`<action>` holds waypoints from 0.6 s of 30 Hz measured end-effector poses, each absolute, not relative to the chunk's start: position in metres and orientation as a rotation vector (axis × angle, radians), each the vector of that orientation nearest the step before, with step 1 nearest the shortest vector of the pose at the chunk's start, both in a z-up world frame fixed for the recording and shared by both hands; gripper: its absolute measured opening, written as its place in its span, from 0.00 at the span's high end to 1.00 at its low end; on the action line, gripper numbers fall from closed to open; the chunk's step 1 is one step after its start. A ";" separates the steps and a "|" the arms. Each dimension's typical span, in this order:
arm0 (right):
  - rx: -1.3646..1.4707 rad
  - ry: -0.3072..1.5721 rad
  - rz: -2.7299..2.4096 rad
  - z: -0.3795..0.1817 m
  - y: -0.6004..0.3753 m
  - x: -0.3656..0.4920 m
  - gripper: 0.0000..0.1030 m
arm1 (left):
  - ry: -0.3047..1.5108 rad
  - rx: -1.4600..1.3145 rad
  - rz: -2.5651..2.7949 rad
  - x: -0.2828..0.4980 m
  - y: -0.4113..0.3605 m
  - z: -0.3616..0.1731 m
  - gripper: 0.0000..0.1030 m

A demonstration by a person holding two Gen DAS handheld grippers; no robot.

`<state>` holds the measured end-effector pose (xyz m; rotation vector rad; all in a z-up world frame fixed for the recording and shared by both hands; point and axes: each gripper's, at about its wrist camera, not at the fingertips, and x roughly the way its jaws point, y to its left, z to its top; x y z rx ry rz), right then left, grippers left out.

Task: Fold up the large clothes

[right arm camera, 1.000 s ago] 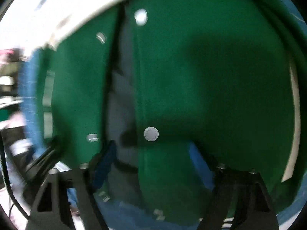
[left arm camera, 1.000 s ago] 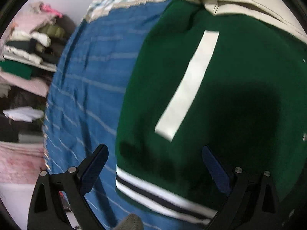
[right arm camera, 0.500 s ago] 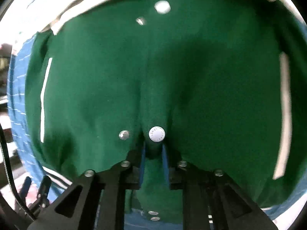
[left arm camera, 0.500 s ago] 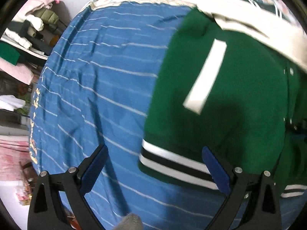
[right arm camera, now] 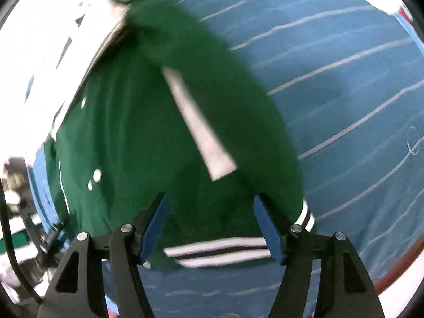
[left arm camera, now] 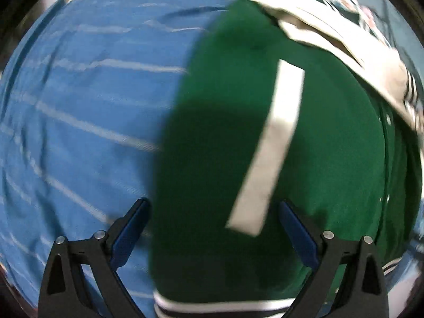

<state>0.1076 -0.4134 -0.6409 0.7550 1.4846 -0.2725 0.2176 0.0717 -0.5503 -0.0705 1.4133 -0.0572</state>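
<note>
I have both the left gripper (left arm camera: 213,234) and the right gripper (right arm camera: 210,225) wide open and empty over the green jacket (left arm camera: 291,159) lying across the lower centre on the blue sheet (left arm camera: 79,119), so I risk pinching sheet with hem.

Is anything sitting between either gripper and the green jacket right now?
Nothing visible. The green jacket lies flat on the blue striped sheet, and both the left gripper and right gripper hover with jaws open directly over its striped hem.
</note>
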 end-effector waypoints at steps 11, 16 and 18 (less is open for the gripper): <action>0.488 1.511 -0.360 -0.651 -0.420 0.127 0.31 | 1.268 0.082 0.076 0.183 0.042 -0.520 0.95; 0.634 1.580 -0.306 -0.681 -0.423 0.126 0.84 | 1.201 0.081 0.074 0.163 0.057 -0.485 0.95; 0.570 1.592 -0.281 -0.670 -0.414 0.124 0.90 | 1.196 0.072 0.073 0.160 0.066 -0.477 0.95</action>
